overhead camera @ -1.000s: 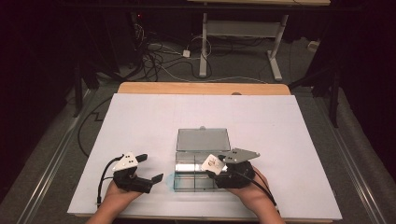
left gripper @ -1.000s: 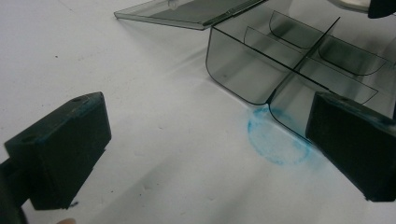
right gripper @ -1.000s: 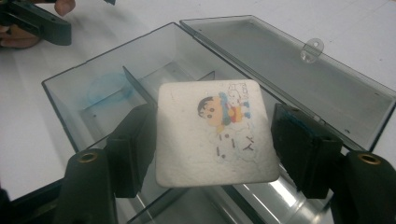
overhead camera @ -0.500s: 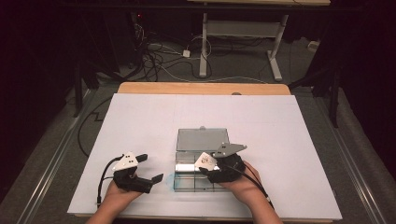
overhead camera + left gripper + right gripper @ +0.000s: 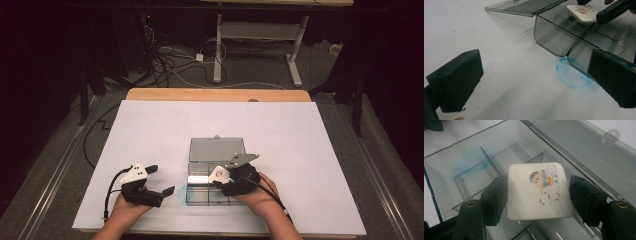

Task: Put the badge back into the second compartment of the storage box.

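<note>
A clear plastic compartment box lies near the table's front edge with its lid folded open behind it. My right gripper hovers over the box's compartments, shut on a white square eraser printed with a cartoon figure; both pads press its sides. In the left gripper view the eraser hangs above the box. My left gripper rests on the table just left of the box, open, with nothing between its jaws.
A blue ring stain marks the white table sheet at the box's near-left corner. A wooden strip edges the table's far side. Cables and a stand's legs lie on the floor beyond.
My right gripper has moved left with the eraser, from the box's right side to over its compartments. The left gripper has stayed put.
</note>
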Demonstrator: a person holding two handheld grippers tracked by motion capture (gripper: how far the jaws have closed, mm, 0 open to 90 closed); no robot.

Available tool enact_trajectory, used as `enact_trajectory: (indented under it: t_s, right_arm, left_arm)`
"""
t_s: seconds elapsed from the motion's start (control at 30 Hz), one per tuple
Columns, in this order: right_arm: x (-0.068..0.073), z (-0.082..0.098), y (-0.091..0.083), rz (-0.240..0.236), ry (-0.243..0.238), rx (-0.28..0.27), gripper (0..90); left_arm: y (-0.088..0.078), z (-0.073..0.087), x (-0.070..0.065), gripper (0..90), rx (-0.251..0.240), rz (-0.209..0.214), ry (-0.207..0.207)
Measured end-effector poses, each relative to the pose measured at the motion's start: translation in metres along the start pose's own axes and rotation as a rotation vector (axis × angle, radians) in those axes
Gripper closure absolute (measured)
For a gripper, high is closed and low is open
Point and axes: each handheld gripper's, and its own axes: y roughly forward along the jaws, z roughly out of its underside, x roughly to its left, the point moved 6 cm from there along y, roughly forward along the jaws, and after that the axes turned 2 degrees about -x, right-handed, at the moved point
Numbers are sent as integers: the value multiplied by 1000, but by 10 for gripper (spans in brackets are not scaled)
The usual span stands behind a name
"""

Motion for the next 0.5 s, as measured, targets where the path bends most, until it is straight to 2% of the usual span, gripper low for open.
enact_trajectory:
  t_s: [0.23,0.5]
  right_arm:
    - [3,-2,2,-11,-3,25,335]
    - [1,-3,5,-3,-11,38,333]
  left_arm:
    - [-1,0,0,0,-6,-2,4]
    - [-1,0,0,0,-7,-2,6]
